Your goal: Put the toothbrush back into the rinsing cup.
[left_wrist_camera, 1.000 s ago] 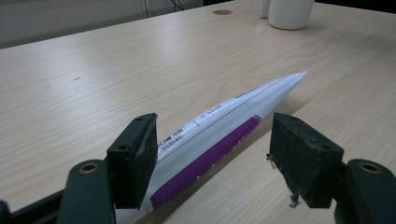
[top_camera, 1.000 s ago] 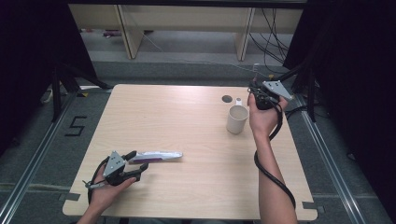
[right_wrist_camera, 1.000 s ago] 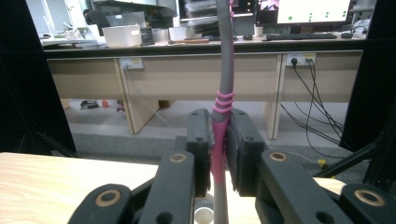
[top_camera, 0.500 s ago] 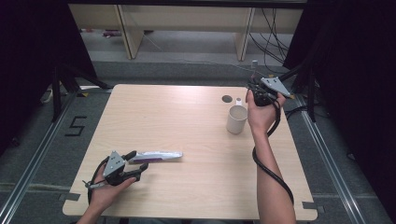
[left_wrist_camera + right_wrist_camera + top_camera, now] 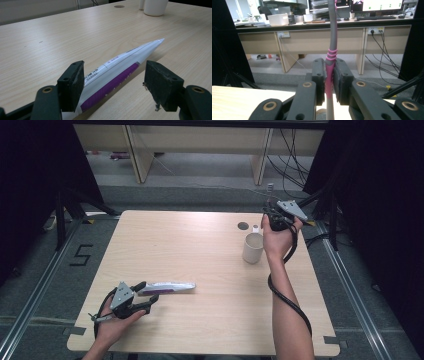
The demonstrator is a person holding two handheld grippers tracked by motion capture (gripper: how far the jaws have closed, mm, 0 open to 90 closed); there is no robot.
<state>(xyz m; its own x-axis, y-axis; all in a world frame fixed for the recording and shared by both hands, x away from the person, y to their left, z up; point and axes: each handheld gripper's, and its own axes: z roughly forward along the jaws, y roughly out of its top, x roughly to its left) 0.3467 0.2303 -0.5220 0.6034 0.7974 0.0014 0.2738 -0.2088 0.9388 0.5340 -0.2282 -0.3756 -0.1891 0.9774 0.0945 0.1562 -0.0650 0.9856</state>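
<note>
Both forearms were bare, with no sleeves at the wrists. The left gripper (image 5: 142,297) was black, topped by a grey three-cornered plate, with a thin cable looped beside it. Its jaws were black blocks with finely ridged pads, hinged on arms with brass-ringed holes. The right gripper (image 5: 272,207) was black too, with the same grey plate, and a thick black cable trailed from it along the forearm.
</note>
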